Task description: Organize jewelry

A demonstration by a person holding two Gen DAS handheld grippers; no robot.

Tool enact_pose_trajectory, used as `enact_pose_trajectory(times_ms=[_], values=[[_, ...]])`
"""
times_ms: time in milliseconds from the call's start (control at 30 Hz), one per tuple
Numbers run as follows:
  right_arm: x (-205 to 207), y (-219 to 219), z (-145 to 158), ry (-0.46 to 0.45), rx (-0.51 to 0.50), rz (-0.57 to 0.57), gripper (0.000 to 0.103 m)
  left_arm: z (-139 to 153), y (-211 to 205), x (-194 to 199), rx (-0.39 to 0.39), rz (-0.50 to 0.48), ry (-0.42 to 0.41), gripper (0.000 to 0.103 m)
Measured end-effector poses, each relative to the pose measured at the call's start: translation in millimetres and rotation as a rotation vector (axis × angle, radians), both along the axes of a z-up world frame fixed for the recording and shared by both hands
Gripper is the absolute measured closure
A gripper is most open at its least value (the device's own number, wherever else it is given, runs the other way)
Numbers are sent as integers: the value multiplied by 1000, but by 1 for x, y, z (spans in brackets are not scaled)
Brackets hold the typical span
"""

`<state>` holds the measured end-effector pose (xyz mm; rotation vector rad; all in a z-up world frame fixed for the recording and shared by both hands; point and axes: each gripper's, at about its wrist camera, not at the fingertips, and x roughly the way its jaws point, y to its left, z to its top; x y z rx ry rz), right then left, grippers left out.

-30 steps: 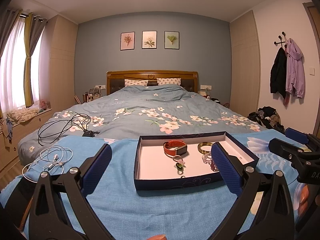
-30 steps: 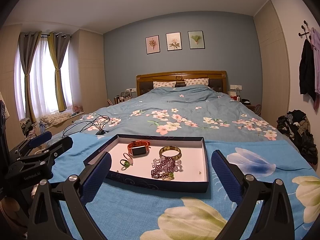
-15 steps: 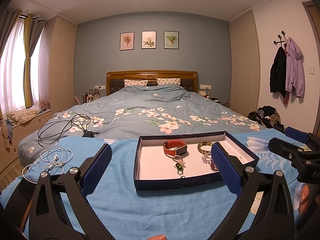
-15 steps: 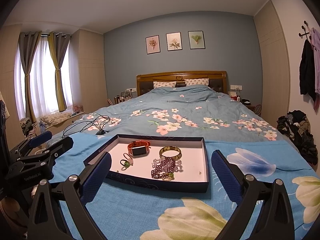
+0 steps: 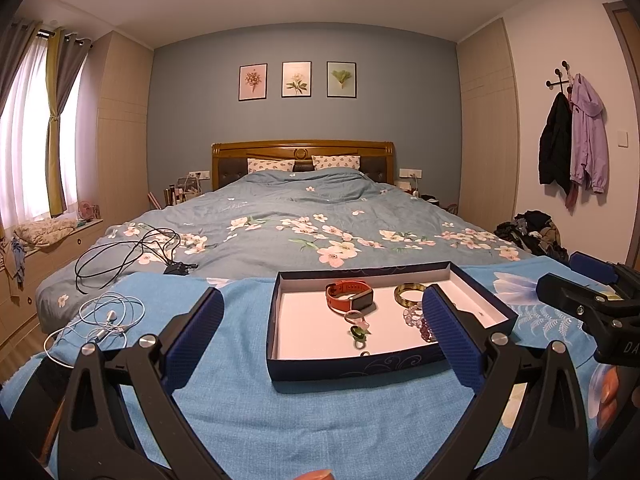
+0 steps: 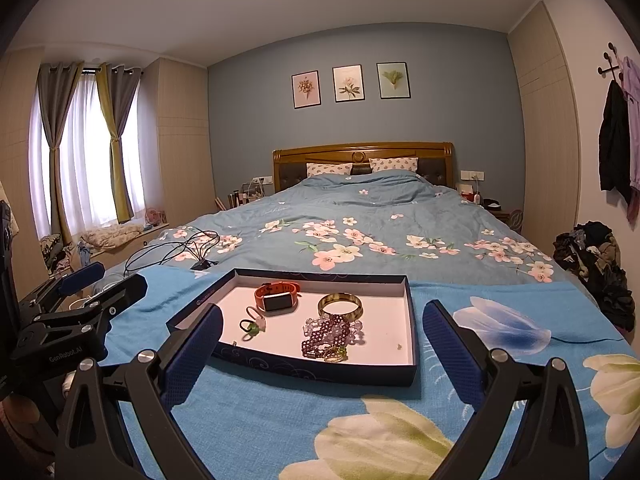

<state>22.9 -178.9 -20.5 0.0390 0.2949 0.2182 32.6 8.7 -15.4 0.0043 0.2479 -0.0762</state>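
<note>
Both grippers, left [image 5: 320, 328] and right [image 6: 322, 336], hover with jaws released and empty short of the tray [image 6: 412, 320] on the bed; beaded bracelets [image 6: 330, 334] lie tangled, so one pinch risks dragging several.

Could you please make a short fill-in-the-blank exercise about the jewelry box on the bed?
1. The watch in the box has a strap of ____ colour.
2. The gold bangle lies to the ____ of the watch in the right wrist view.
3. Both the left tool and the right tool are ____ and hold nothing.

Missing words: orange; right; open
</note>
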Motion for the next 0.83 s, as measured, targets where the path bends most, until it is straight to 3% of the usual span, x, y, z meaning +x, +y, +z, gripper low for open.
enact_pose_trajectory(times_ms=[633, 767, 833], values=[[1, 4, -4, 13, -13, 5, 6, 0, 4, 1, -27, -15, 14, 5], [12, -3, -10, 83, -62, -16, 6, -6, 8, 9, -44, -13, 83, 5], [27, -15, -19, 173, -106, -49, 6, -10, 13, 14, -39, 2, 111, 5]])
